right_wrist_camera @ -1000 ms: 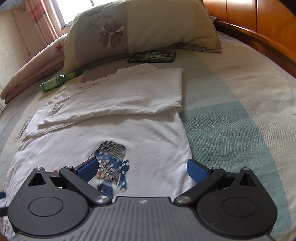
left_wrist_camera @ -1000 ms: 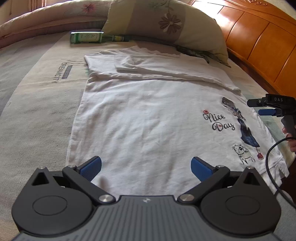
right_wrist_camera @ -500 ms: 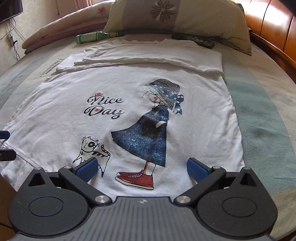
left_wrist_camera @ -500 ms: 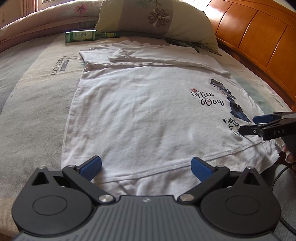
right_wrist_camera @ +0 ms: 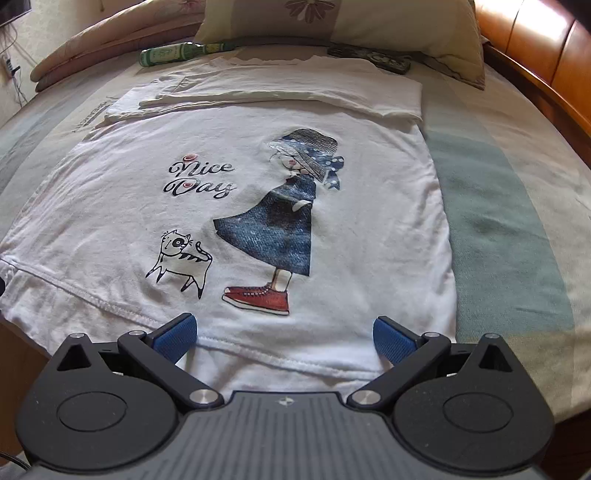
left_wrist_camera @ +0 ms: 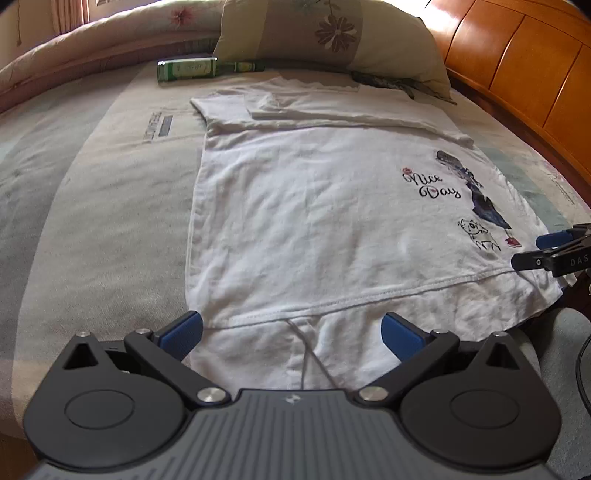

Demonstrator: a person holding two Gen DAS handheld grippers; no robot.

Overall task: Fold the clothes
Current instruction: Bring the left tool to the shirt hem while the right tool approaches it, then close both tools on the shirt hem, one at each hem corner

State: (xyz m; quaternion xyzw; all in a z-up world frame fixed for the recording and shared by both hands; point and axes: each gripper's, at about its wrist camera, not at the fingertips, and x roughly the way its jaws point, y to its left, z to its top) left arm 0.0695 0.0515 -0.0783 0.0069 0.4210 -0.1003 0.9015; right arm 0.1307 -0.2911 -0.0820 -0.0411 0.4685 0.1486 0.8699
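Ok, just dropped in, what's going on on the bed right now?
A person with two handheld grippers is folding a white printed T-shirt spread flat on the striped bed cover. Its far end is already folded over. The left gripper and right gripper both sit open at the near hem, gripping nothing yet. A green glass bottle and a floral pillow lie beyond the shirt.
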